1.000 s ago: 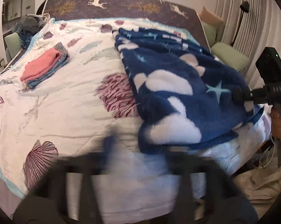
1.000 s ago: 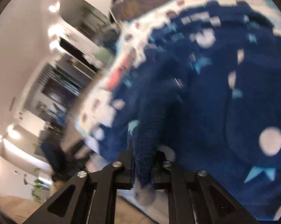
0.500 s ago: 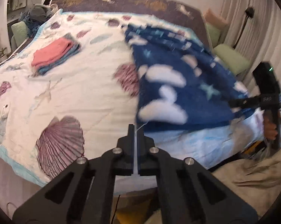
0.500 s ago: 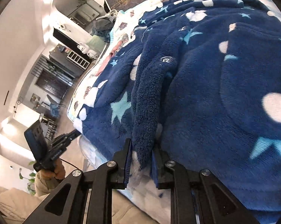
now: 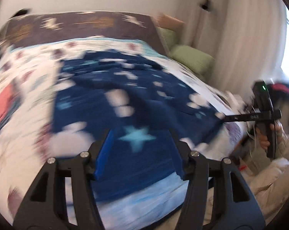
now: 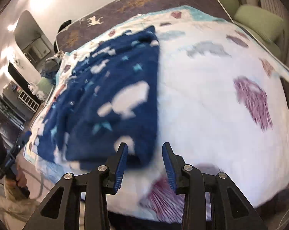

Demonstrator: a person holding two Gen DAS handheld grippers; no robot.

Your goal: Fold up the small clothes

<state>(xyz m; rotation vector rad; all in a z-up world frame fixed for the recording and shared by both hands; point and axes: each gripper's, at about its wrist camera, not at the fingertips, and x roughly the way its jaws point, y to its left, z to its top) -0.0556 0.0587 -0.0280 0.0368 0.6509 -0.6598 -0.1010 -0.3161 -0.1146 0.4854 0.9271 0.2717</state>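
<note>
Item: blue fleece [image 6: 113, 103], starred, lying flat on my bed's quilt [image 6: 211, 88] (frames blurred). Left gripper [image 5: 141, 153]: released, jaws wide over the fleece's near edge. Right gripper [image 6: 145, 162]: released, at the fleece's corner, holding nothing.

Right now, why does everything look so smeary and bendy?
Left wrist view: the blue star garment and bedspread are streaked by motion blur, while the left gripper stays sharp. Right wrist view: the purple shell prints smear too; glare whitens the wall, and the fisheye lens curves the bed.
</note>
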